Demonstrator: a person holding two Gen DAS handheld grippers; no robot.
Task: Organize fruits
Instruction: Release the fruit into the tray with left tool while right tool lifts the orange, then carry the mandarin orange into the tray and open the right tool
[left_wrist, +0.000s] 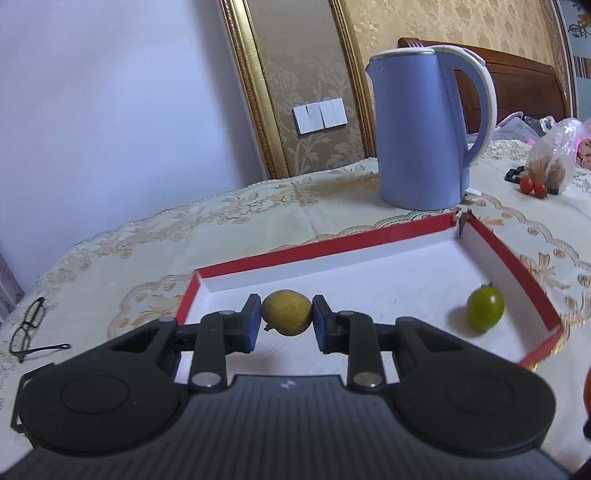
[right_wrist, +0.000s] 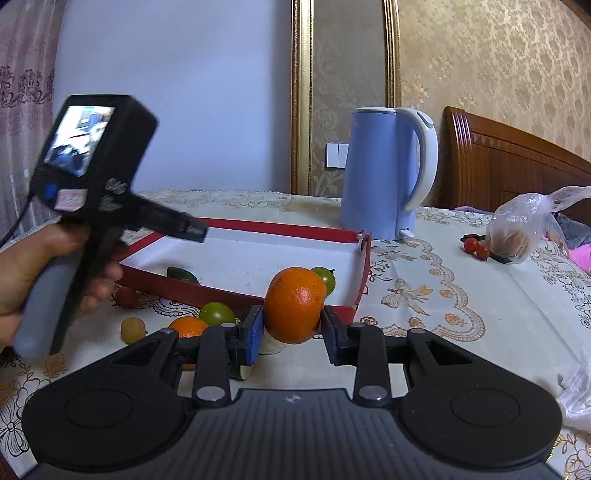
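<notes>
My left gripper (left_wrist: 287, 320) is shut on a small yellow-brown fruit (left_wrist: 286, 312) and holds it above the white floor of a red-rimmed tray (left_wrist: 321, 248). A green tomato (left_wrist: 484, 309) lies in the tray's right part. In the right wrist view my right gripper (right_wrist: 293, 325) is shut on an orange (right_wrist: 294, 304), lifted just off the tablecloth in front of the tray (right_wrist: 236, 295). A hand holds the left gripper's body (right_wrist: 92, 177) over the tray's left end. Loose on the cloth lie a green tomato (right_wrist: 217, 313), a second orange (right_wrist: 188, 326), a yellowish fruit (right_wrist: 133, 329) and a red tomato (right_wrist: 126, 296).
A blue electric kettle (left_wrist: 421, 129) stands behind the tray. At the right sit a plastic bag (left_wrist: 554, 155) and two red tomatoes (left_wrist: 533, 186). A pair of glasses (left_wrist: 31, 328) lies at the left table edge. Another dark green fruit (right_wrist: 181, 274) rests in the tray.
</notes>
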